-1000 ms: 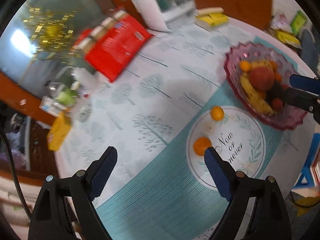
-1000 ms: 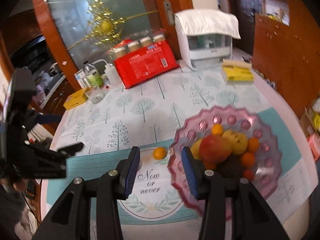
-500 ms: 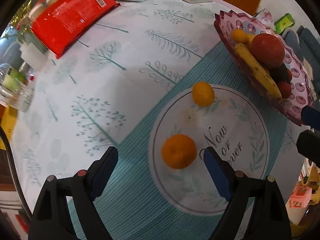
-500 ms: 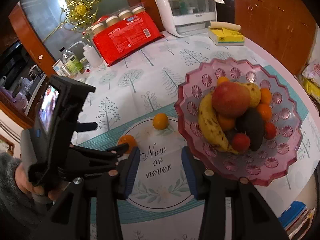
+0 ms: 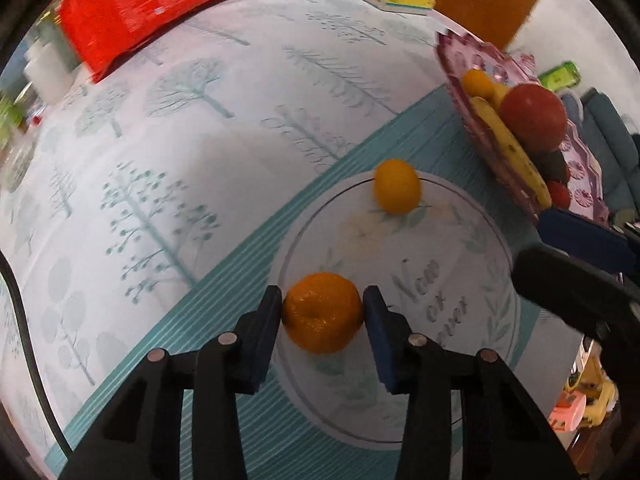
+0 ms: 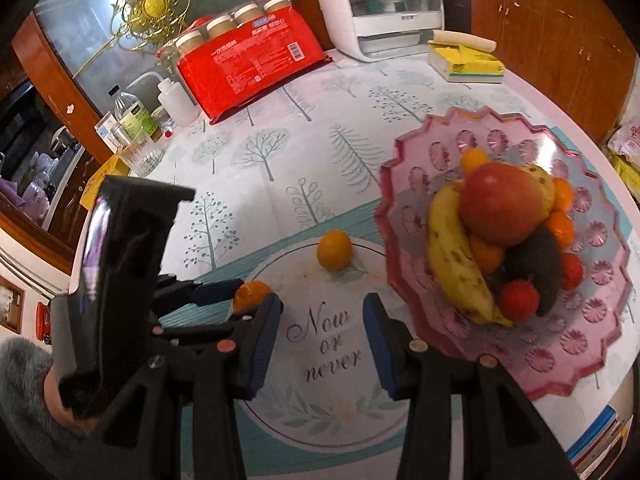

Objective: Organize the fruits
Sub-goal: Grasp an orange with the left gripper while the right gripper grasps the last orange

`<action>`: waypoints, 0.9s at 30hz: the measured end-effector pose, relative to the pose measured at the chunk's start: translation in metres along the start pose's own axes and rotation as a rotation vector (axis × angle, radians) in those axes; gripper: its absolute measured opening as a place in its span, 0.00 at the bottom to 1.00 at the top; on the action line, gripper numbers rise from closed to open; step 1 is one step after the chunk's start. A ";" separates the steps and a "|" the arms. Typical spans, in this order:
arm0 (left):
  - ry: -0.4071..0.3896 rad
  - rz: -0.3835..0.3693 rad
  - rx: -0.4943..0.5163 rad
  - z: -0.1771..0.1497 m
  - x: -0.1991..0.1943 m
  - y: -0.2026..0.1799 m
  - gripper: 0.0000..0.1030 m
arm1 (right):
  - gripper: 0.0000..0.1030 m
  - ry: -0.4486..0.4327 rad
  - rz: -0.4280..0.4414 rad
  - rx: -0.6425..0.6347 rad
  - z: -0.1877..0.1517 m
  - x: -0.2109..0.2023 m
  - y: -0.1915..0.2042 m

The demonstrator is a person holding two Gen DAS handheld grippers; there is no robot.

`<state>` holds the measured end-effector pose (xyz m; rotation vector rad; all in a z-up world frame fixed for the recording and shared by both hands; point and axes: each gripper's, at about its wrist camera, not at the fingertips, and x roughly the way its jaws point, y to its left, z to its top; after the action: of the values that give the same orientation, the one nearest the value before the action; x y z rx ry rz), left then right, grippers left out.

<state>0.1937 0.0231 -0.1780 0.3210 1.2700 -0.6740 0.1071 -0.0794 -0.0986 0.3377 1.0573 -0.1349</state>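
Observation:
An orange [image 5: 322, 318] lies on the round "Now or never" mat [image 6: 332, 344]. My left gripper [image 5: 323, 308] points steeply down over it. Its jaws are closing, with the orange between them and both pads touching its sides. From the right wrist view the same orange [image 6: 250, 294] shows partly behind my right finger. A smaller orange [image 5: 397, 186] [image 6: 335, 250] sits at the mat's far edge. The pink fruit bowl [image 6: 580, 340] holds a banana, an apple and several small fruits. My right gripper [image 6: 322, 320] hangs open over the mat beside the bowl, holding nothing.
At the back of the table stand a red multipack [image 6: 248, 64], a white appliance [image 6: 392, 12] and a yellow tissue pack [image 6: 464, 64]. Bottles [image 6: 132, 116] and a glass crowd the far left corner. The table edge runs close past the bowl on the right.
My left gripper came down over the orange and its jaws went from wide apart to touching it. My right gripper sank lower over the mat, still open.

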 end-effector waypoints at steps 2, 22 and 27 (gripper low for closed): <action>0.000 0.020 -0.041 -0.007 -0.005 0.014 0.39 | 0.43 0.006 -0.005 -0.009 0.003 0.009 0.005; -0.015 0.094 -0.251 -0.046 -0.029 0.087 0.39 | 0.39 -0.135 -0.282 0.019 0.023 0.077 0.041; -0.021 0.091 -0.250 -0.045 -0.031 0.086 0.39 | 0.39 -0.145 -0.322 0.064 0.013 0.079 0.044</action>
<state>0.2088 0.1235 -0.1734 0.1646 1.2960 -0.4343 0.1690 -0.0379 -0.1527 0.2094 0.9585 -0.4759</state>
